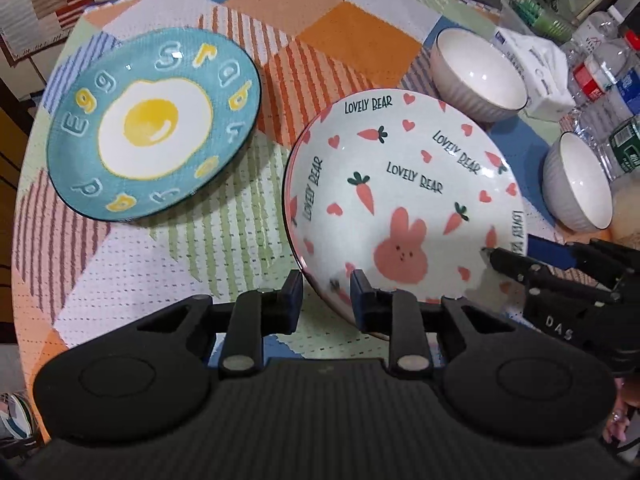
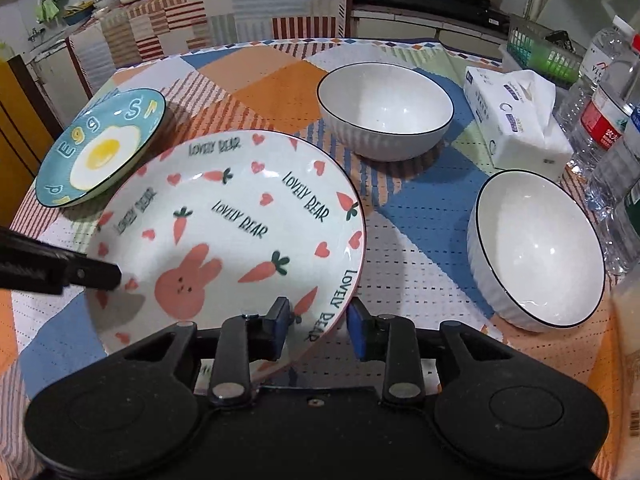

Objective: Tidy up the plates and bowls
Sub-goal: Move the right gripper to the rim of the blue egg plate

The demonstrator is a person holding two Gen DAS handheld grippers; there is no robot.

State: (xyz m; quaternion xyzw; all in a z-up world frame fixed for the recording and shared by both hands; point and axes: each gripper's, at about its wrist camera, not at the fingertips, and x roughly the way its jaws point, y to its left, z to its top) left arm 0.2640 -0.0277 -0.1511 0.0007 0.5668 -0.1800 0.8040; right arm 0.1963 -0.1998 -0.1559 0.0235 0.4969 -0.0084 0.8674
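A white plate with pink rabbit and carrots [image 1: 404, 196] [image 2: 232, 236] is tilted above the patchwork cloth. My left gripper [image 1: 326, 300] straddles its near-left rim, jaws a little apart, one finger under and one over. My right gripper [image 2: 316, 328] straddles its near-right rim the same way. Each gripper shows in the other's view, the right one in the left wrist view [image 1: 496, 258] and the left one in the right wrist view [image 2: 104, 274]. A blue egg plate [image 1: 154, 122] [image 2: 102, 152] lies to the left. Two white bowls [image 1: 480, 74] [image 1: 580, 184] [image 2: 386, 110] [image 2: 536, 248] stand to the right.
A tissue pack [image 2: 516, 120] and several water bottles [image 2: 604, 112] stand at the table's right edge. A green basket [image 2: 540, 52] sits behind them. The round table's edge [image 1: 24, 208] curves close on the left. A covered counter [image 2: 208, 12] stands beyond the table.
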